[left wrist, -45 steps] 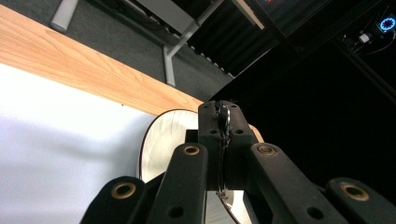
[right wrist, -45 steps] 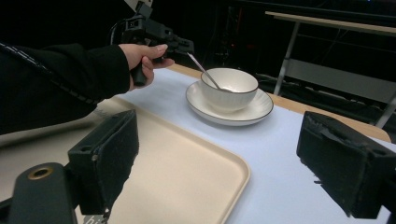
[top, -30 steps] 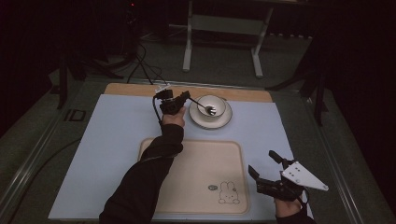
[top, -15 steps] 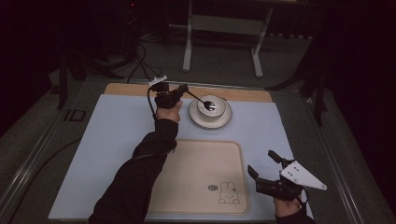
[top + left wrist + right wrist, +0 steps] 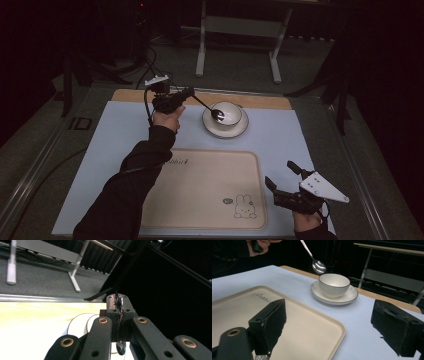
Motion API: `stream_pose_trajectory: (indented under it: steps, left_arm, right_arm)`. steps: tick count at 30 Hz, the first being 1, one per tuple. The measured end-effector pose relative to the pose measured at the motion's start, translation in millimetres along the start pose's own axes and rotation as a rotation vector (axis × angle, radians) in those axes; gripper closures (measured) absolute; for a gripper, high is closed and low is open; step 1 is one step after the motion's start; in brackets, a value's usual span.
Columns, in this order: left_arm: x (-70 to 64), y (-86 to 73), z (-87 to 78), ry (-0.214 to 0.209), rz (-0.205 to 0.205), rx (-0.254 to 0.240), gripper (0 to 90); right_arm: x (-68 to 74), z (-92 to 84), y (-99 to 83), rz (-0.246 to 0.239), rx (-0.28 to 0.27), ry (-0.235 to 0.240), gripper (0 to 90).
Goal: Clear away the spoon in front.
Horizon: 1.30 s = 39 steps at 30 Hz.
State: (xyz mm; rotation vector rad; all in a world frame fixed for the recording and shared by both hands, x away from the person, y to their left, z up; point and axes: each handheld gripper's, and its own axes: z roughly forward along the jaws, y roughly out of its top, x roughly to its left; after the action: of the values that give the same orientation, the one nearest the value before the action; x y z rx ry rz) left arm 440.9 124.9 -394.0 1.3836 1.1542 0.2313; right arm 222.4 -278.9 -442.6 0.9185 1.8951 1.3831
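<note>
- Left gripper [image 5: 186,93] sitting upper left of centre in the high view, jaws pinched tight on the handle of a spoon [image 5: 209,108], no gap showing.
- Spoon running long-axis down and to the right from those jaws, its head hanging just over the near-left rim of the cup [image 5: 228,113], apparently clear of it in the right gripper view [image 5: 319,266].
- Cup standing upright on its saucer [image 5: 241,131], top centre of the high view, beyond the tray [image 5: 205,165] with the rabbit drawing.
- Right gripper [image 5: 283,181] parked low right, jaws spread wide with nothing between, well apart from the cup; left hand being the much nearer one.
- Looking along the left gripper's own jaws, just a thin sliver of handle [image 5: 119,315] clamped in the seam and a bit of the head peeking out at the bottom edge; cup mostly blocked by the jaws.
- Inside of the cup hard to read: looking empty, not sure. Anything on the spoon, can't tell either.
</note>
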Motion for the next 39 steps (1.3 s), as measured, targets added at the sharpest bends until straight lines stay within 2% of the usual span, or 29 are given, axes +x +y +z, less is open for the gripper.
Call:
stream_pose_trajectory:
  steps: [7,18,24,30,34,35,39]
  left_arm:
    - [-1.6,8.8,-21.2,-0.027,0.032,0.025,89.5]
    - [-1.8,17.6,-57.0,-0.073,0.144,0.091,89.5]
    - [-0.2,18.1,-74.8,-0.1,0.188,0.125,89.5]
    - [1.3,19.0,-88.0,-0.162,0.238,0.192,89.5]
    - [4.5,17.4,-96.3,-0.185,0.253,0.223,89.5]
    - [5.6,16.9,-99.0,-0.182,0.254,0.219,89.5]
    - [12.3,16.0,-108.8,-0.216,0.258,0.232,89.4]
  right_arm:
    - [0.4,0.1,0.1,-0.002,0.001,-0.001,12.9]
    - [1.5,1.1,0.2,-0.008,0.005,-0.003,12.9]
    - [1.3,1.2,0.1,-0.007,0.004,-0.005,12.9]
    - [1.6,1.8,0.2,-0.008,0.004,-0.004,12.9]
    - [1.4,1.8,0.1,-0.005,0.005,-0.005,12.9]
    - [1.4,1.9,0.0,-0.005,0.006,-0.005,12.9]
    - [1.7,2.2,0.0,-0.008,0.008,-0.005,12.9]
